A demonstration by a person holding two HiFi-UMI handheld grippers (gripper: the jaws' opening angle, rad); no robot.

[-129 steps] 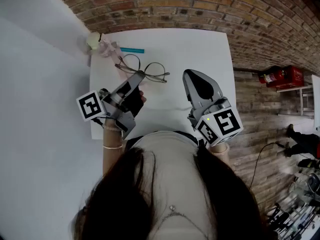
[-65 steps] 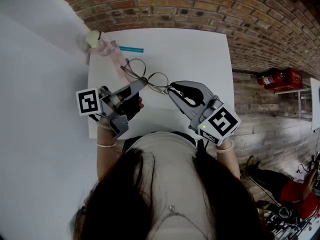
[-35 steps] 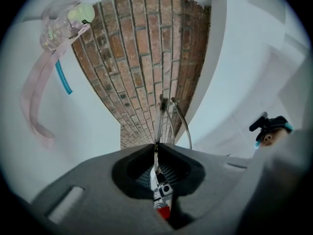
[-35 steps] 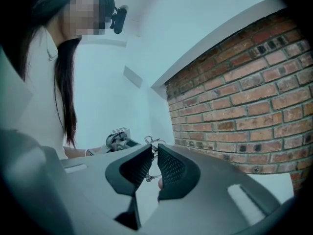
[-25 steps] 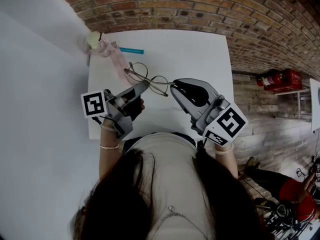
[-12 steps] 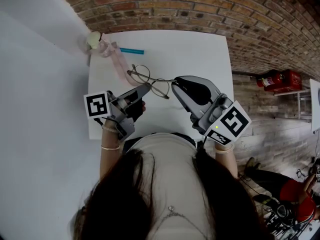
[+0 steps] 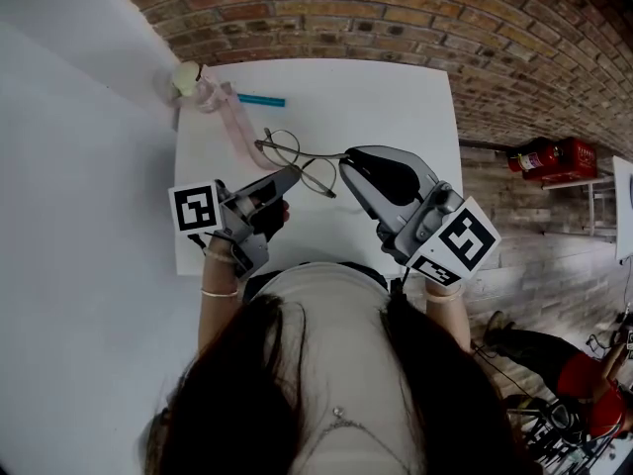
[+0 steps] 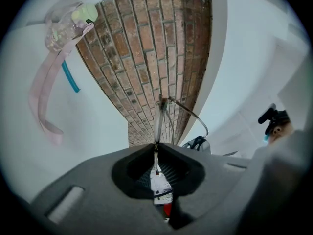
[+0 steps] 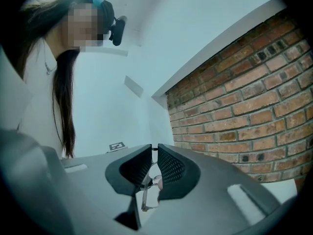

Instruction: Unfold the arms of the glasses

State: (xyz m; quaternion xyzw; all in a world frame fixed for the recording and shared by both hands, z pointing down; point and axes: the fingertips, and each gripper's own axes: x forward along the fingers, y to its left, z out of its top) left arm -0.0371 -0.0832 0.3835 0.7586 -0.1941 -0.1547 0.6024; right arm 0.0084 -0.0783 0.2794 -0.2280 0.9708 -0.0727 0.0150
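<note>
Glasses (image 7: 300, 160), thin wire frame with round lenses: the task's item, at the centre of the head view, between my two grippers and over the white square table top (image 7: 396, 97). I cannot tell whether any part of them touches the table.

Left gripper (image 7: 290, 173), grey, with a marker cube at its rear: it enters from the lower left of the head view, tip at the near rim of the glasses. In the left gripper view (image 8: 156, 146) my jaws are pressed together on a thin wire of the frame. The rest of the glasses (image 8: 164, 114) stands up beyond the tips, edge-on, with one curved wire sweeping off to the right.

Right gripper (image 7: 346, 156), grey, with a marker cube at its rear: it enters from the lower right of the head view, tip at the right-hand end of the glasses. In the right gripper view (image 9: 154, 151) my jaws stand a hair apart, nipping a thin dark piece of the frame at their tips. More of the glasses (image 9: 145, 195) shows low in the slot between them.

Small clear bottle with a pale green cap and pink strap (image 7: 186, 77): upper left corner of the table, well apart from the glasses; upper left of the left gripper view (image 8: 73, 23).

Teal stick (image 7: 260, 100): lies flat on the table just right of the bottle; also seen below the bottle in the left gripper view (image 8: 71, 77).

Red fire extinguisher (image 7: 554, 151): right edge of the head view, on the brick floor (image 7: 396, 8).
</note>
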